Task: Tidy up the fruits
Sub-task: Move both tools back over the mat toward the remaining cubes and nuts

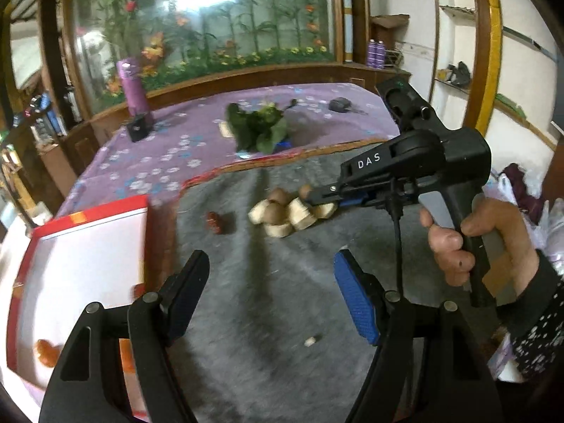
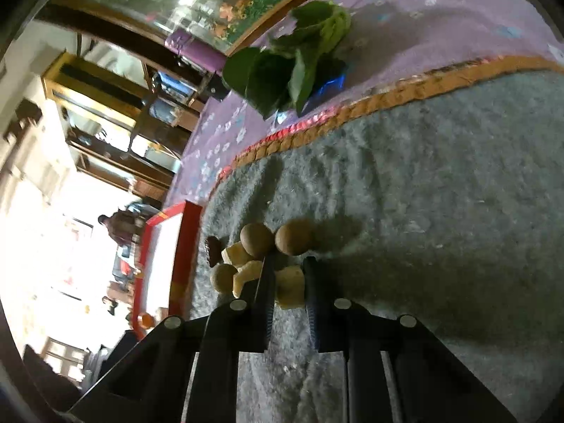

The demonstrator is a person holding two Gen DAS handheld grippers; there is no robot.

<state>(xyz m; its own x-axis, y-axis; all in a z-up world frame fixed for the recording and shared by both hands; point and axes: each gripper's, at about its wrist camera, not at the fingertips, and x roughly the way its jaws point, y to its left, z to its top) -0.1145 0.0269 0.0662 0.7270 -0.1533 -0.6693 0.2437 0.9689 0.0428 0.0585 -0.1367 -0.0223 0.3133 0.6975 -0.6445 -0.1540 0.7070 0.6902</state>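
Note:
A pile of pale yellow fruit chunks (image 1: 278, 216) and small round brown fruits (image 1: 277, 195) lies on the grey blanket (image 1: 246, 282). A dark red fruit (image 1: 215, 223) lies to their left. My right gripper (image 1: 310, 195) reaches into the pile from the right. In the right wrist view its fingers are closed around a yellow chunk (image 2: 289, 283), with my right gripper (image 2: 287, 264) just short of two brown fruits (image 2: 256, 239). My left gripper (image 1: 271, 268) is open and empty, above the blanket in front of the pile. A red-rimmed white box (image 1: 88, 246) at left holds orange-red fruit pieces (image 1: 46, 350).
A leafy green bunch (image 1: 259, 127) lies on the purple floral cloth (image 1: 158, 155) behind the blanket. A purple bottle (image 1: 132, 86) and a black box (image 1: 137, 127) stand at the back left. A small pale crumb (image 1: 310, 341) lies on the blanket.

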